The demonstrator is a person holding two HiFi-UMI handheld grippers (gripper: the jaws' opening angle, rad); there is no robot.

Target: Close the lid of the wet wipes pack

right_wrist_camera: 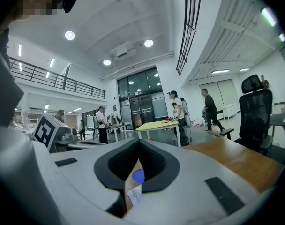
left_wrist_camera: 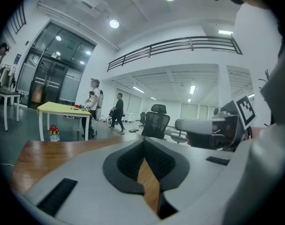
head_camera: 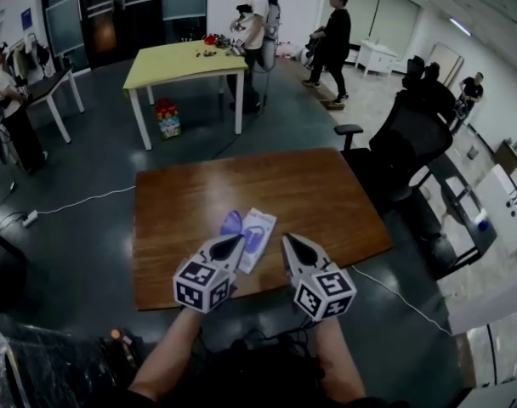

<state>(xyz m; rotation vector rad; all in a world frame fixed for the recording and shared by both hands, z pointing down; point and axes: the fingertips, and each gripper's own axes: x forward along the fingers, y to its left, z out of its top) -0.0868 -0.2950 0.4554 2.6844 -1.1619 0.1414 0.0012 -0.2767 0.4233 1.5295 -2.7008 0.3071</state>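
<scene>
— Where is the pack?
— The pack (head_camera: 260, 238) lies flat on the table (head_camera: 326, 189), near the front edge. Its long side runs away from the person.

— And the lid?
— The lid (head_camera: 232, 223) is up. It is a bluish-purple flap standing at the far left part of the pack, not pressed down.

— What about the grippers?
— The left gripper (head_camera: 235, 242) has its jaws closed to a point, with nothing between them. In the head view its tip overlaps the pack's left edge, just below the lid. Whether it actually touches the pack I can't tell from there. Its own view shows only bare wood through the slit beneath the jaws.

— The right one?
— The right gripper (head_camera: 291, 243) is just right of the pack and a little apart from it. Its jaws are likewise together and empty. In its own view, the blue lid and a bit of the pack's white label show through the slit below the jaws.

— How do the two sit?
— Side by side above the table's near edge, tips angled inward, with the pack between them.

— Anything else around?
— A black chair (head_camera: 411, 134) stands past the table's right corner. A yellow table (head_camera: 178, 62) is farther back, with people (head_camera: 333, 36) standing near it.
</scene>
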